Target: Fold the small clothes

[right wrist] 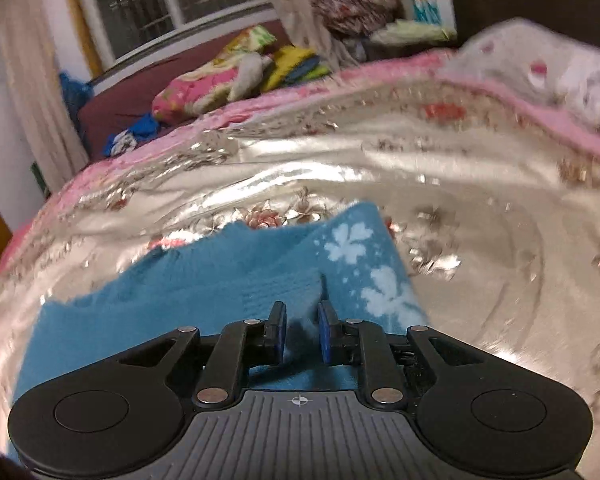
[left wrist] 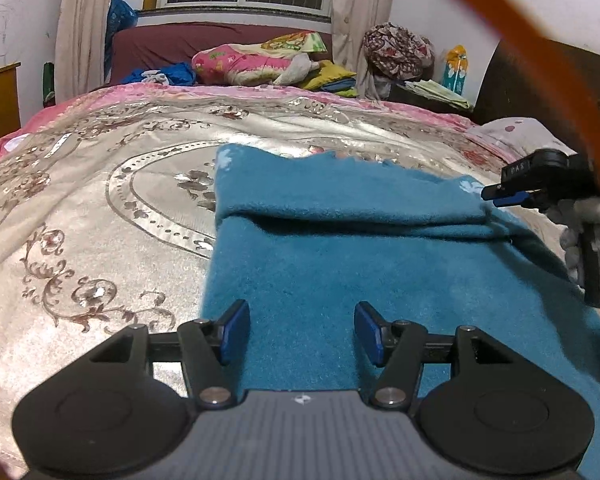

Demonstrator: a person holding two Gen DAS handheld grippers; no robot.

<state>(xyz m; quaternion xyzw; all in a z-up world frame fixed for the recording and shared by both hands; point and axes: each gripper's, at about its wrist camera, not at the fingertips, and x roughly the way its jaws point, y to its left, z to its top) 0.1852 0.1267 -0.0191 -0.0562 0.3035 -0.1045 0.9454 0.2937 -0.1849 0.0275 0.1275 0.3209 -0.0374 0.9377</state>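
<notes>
A teal fleece cloth (left wrist: pixel 340 272) with pale flower prints lies on the bedspread, its far part folded over toward me into a double layer. My left gripper (left wrist: pixel 302 332) hovers open over the near single layer, nothing between its blue pads. In the left wrist view my right gripper (left wrist: pixel 490 196) sits at the fold's right corner. In the right wrist view the right gripper (right wrist: pixel 302 334) is over the cloth (right wrist: pixel 220 292), its pads a narrow gap apart. A raised ridge of cloth stands just ahead of them, and I see no fabric pinched.
The shiny silver and pink bedspread (left wrist: pixel 100 200) spreads left and beyond the cloth. A white flowered pillow (left wrist: pixel 512 132) lies at the right by a dark headboard. Heaped bedding (left wrist: pixel 252 60) sits at the back under the window. An orange band (left wrist: pixel 520 40) arcs close to the lens.
</notes>
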